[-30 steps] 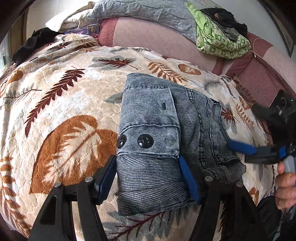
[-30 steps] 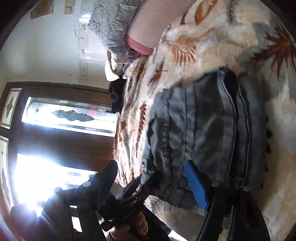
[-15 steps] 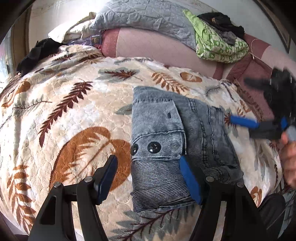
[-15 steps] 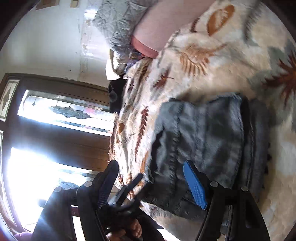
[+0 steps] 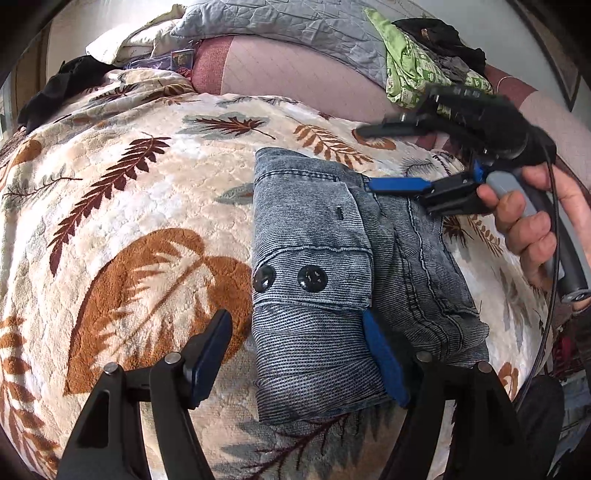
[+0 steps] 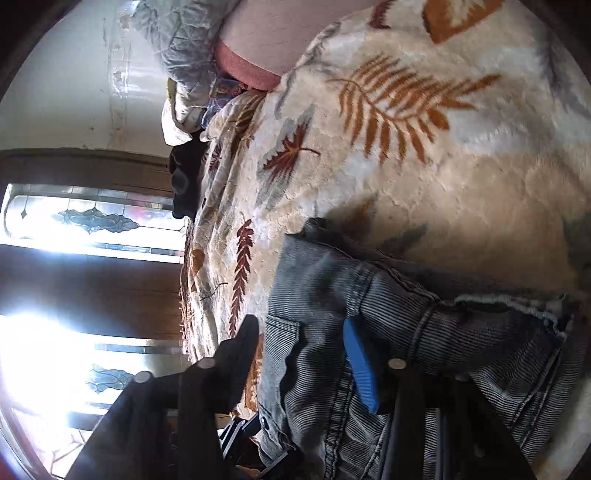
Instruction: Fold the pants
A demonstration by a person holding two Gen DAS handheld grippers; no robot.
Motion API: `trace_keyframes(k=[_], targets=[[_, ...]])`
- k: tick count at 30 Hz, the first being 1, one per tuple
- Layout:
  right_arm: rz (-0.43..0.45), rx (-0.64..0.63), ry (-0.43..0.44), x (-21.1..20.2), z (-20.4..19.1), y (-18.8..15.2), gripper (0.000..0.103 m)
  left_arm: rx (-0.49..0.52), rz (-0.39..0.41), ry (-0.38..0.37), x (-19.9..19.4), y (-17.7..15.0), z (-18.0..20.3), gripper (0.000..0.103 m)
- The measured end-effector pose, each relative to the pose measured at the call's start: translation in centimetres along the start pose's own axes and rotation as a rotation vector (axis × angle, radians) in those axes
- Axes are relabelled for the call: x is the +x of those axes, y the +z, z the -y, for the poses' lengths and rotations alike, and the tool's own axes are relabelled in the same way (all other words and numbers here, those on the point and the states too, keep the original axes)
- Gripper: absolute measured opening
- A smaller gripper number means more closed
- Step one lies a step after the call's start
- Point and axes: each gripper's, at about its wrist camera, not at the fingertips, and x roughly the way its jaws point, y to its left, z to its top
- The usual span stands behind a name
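Note:
The grey-blue denim pants (image 5: pixel 332 280) lie folded into a compact stack on the leaf-patterned blanket (image 5: pixel 129 206), with a buttoned pocket flap on top. My left gripper (image 5: pixel 299 350) is open and empty, hovering over the near end of the stack. My right gripper (image 5: pixel 384 155) is open and empty at the far right corner of the stack, its blue finger (image 5: pixel 399 183) over the fabric. In the right wrist view the right gripper (image 6: pixel 303 354) hangs over the pants (image 6: pixel 424 350), holding nothing.
A pink sofa back (image 5: pixel 295 77) runs behind the blanket. On it lie a grey quilt (image 5: pixel 288 22), a green garment (image 5: pixel 413 70) and dark clothes (image 5: pixel 443 37). A black garment (image 5: pixel 62 81) lies at the far left. A bright window (image 6: pixel 74 221) shows beyond the blanket's edge.
My left gripper has pulled back from the pants. My right gripper has moved from the stack's near right side up to its far right corner. The folded stack stays put.

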Motion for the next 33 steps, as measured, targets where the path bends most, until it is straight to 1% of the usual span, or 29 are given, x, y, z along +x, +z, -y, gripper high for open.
trace_keyframes(k=[2, 4, 7, 9, 10, 12, 14, 15, 16, 18, 20, 23, 24, 26, 29, 30, 31, 32, 33], targets=[[0.025, -0.097, -0.075, -0.8, -2.5, 1.3, 0.075, -0.005, -0.002, -0.009, 0.1, 0.0, -0.1, 0.075], [0.016, -0.198, -0.210, 0.1, -4.6, 2.8, 0.075, -0.004, -0.004, -0.016, 0.1, 0.0, -0.1, 0.075], [-0.064, -0.345, -0.410, 3.6, -6.3, 4.2, 0.075, -0.013, -0.008, -0.030, 0.2, -0.1, -0.3, 0.076], [-0.157, -0.456, -0.496, 5.9, -6.6, 3.8, 0.075, -0.014, -0.009, -0.038, 0.3, 0.0, -0.4, 0.076], [-0.184, -0.500, -0.521, 6.9, -6.7, 3.6, 0.075, -0.014, -0.010, -0.040, 0.3, 0.0, -0.5, 0.077], [-0.227, -0.575, -0.535, 8.6, -7.1, 3.2, 0.075, -0.016, -0.010, -0.045, 0.4, 0.0, -0.5, 0.078], [-0.269, -0.584, -0.545, 9.9, -6.6, 3.1, 0.075, -0.022, -0.015, -0.052, 0.5, 0.0, -0.8, 0.079], [-0.294, -0.567, -0.545, 10.4, -6.0, 3.0, 0.063, -0.026, -0.016, -0.055, 0.5, 0.0, -0.9, 0.079], [-0.315, -0.559, -0.550, 10.9, -5.6, 2.9, 0.056, -0.029, -0.016, -0.055, 0.6, 0.1, -1.0, 0.079], [-0.288, -0.585, -0.567, 11.1, -5.7, 2.5, 0.048, -0.031, -0.017, -0.053, 0.6, 0.1, -1.1, 0.079], [-0.243, -0.572, -0.582, 10.7, -5.7, 2.6, 0.043, -0.030, -0.015, -0.047, 0.6, 0.1, -1.1, 0.079], [-0.208, -0.599, -0.656, 11.1, -5.6, 2.3, 0.043, -0.027, -0.012, -0.033, 0.6, 0.1, -0.9, 0.080], [-0.197, -0.595, -0.665, 11.1, -5.6, 2.1, 0.046, -0.027, -0.012, -0.029, 0.6, 0.1, -0.8, 0.082], [-0.148, -0.585, -0.658, 10.0, -6.2, 2.0, 0.051, -0.031, -0.014, -0.025, 0.7, 0.1, -0.8, 0.083], [-0.040, -0.534, -0.600, 6.0, -7.4, 1.0, 0.052, -0.023, -0.003, -0.008, 0.6, 0.0, -0.5, 0.083], [-0.012, -0.517, -0.581, 4.4, -7.6, 0.2, 0.058, -0.018, 0.000, -0.002, 0.5, 0.0, -0.4, 0.083], [0.016, -0.508, -0.575, 2.9, -7.8, -0.8, 0.061, -0.016, 0.003, 0.003, 0.5, -0.1, -0.2, 0.083], [0.044, -0.505, -0.587, 1.5, -7.9, -2.1, 0.070, -0.018, 0.004, 0.006, 0.4, -0.1, -0.2, 0.083], [0.067, -0.504, -0.608, 0.4, -7.7, -3.6, 0.075, -0.021, 0.004, 0.008, 0.3, -0.2, -0.2, 0.083]])
